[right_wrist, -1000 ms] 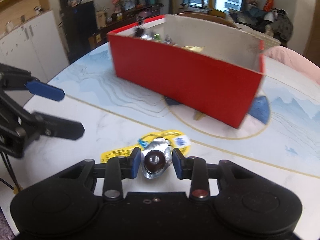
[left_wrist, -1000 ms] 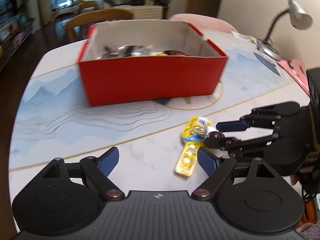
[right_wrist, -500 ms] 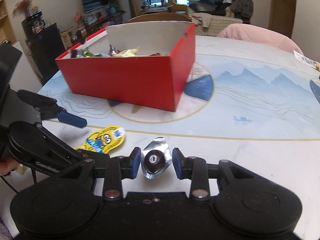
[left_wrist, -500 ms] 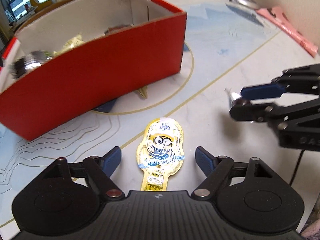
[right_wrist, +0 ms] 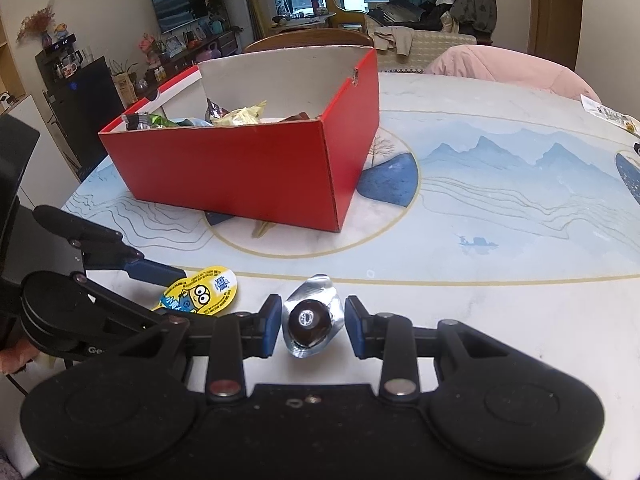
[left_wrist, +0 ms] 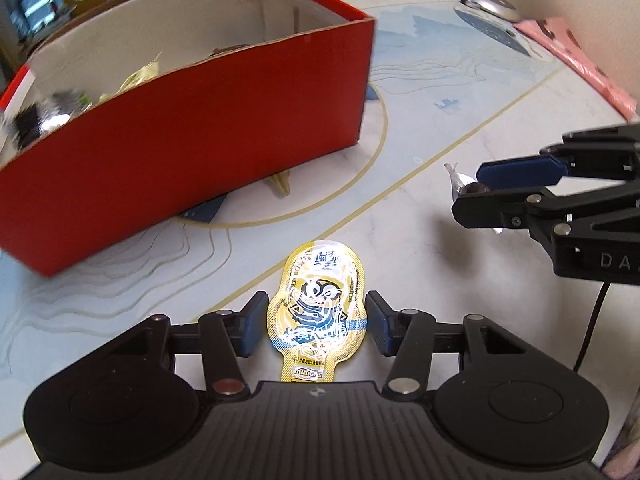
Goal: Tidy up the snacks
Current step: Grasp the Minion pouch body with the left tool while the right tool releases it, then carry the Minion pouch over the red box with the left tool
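A yellow minion snack pack (left_wrist: 317, 312) lies flat on the table between the fingers of my left gripper (left_wrist: 316, 330), which have closed in on its sides; it also shows in the right wrist view (right_wrist: 202, 292). My right gripper (right_wrist: 312, 326) is shut on a silver-wrapped dark candy (right_wrist: 310, 316) and holds it above the table, to the right of the left gripper; the candy also shows in the left wrist view (left_wrist: 460, 182). The red box (right_wrist: 240, 172) with several snacks inside stands behind, its top open.
A desk lamp base (left_wrist: 486, 2) and a pink item (left_wrist: 580, 60) lie at the table's far right. A pink chair (right_wrist: 512, 72) and a wooden chair (right_wrist: 304, 40) stand beyond the table. A cable (left_wrist: 592, 328) hangs from the right gripper.
My left gripper has closed from wide open onto the sides of the minion pack. My right gripper keeps the candy and has lifted and shifted slightly right.
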`<state>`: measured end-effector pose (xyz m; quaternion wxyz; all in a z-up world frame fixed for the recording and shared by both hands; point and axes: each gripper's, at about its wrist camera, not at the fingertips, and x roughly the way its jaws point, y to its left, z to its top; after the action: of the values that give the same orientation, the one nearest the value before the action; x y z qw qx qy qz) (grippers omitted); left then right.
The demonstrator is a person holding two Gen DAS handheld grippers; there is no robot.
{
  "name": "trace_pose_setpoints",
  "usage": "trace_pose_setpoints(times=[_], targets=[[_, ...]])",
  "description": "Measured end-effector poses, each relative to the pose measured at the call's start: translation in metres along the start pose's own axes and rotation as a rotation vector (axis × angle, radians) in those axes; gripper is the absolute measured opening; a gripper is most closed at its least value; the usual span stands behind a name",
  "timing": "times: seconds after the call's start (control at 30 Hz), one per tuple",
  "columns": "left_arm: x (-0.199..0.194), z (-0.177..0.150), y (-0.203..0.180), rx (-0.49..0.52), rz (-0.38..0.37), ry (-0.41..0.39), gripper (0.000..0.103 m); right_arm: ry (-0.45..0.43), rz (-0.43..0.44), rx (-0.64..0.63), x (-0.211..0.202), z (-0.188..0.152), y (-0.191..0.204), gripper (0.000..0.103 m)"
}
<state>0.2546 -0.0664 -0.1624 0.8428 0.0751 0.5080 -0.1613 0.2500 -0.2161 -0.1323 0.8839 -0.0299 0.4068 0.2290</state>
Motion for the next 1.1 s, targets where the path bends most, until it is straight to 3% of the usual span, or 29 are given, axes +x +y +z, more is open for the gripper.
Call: trace_pose_setpoints(times=[0.3,0.6,0.87,1.1], targets=[[-0.045,-0.016,0.023,-0.183,-0.003,-0.064,0.052,-0.029,0.020,-0.031,-0.017,0.009,0.023,0.033],[-0.114,-0.021,0.044,-0.278,0.040,-0.203,0.052,-0.096,0.050,-0.085,-0.045,0.034,0.054,0.033],[-0.164,0.006,0.066,-0.315,0.113,-0.318,0.052,-0.154,0.058,-0.099,-0.056,0.084,0.065,0.033],[-0.176,0.050,0.086,-0.301,0.165,-0.355,0.052,-0.174,0.048,-0.110,-0.043,0.128,0.064,0.033]])
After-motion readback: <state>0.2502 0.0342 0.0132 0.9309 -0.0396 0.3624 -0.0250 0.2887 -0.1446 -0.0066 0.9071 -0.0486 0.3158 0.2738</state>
